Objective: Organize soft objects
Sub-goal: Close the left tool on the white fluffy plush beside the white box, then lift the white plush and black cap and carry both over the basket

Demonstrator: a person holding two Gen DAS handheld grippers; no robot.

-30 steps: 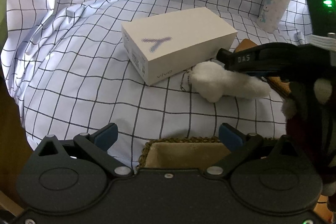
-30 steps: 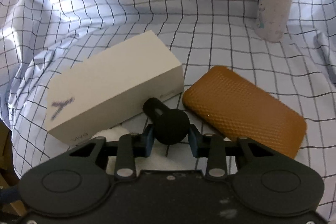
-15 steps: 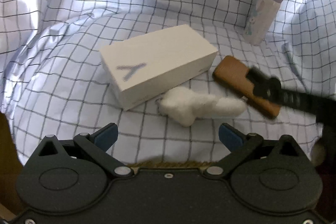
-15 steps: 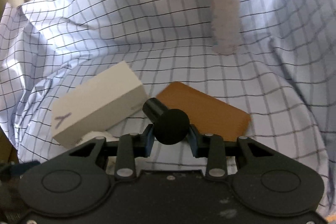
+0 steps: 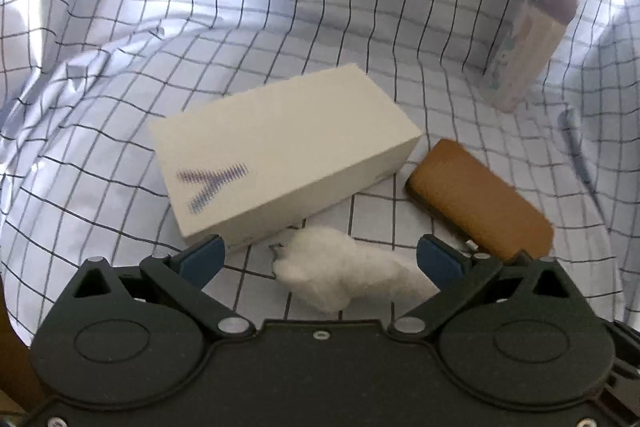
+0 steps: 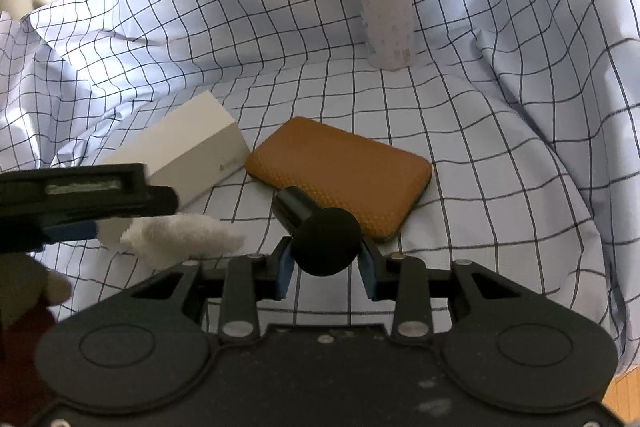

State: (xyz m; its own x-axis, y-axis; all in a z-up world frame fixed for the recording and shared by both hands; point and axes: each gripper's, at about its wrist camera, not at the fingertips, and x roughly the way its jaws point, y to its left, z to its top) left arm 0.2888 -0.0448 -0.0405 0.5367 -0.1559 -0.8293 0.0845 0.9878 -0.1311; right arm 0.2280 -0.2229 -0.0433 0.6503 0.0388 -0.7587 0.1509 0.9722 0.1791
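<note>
Lying between left hand-held gripper point(image 5: 320, 261) fingers: plush point(image 5: 340, 273).

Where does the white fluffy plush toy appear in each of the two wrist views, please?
Left wrist view: white fluffy plush toy lies bottom centre, between the open left gripper's fingers.
Right wrist view: the toy lies lower left, below the left gripper's arm.
Shared landmark: the white box, just behind the toy in both.
</note>
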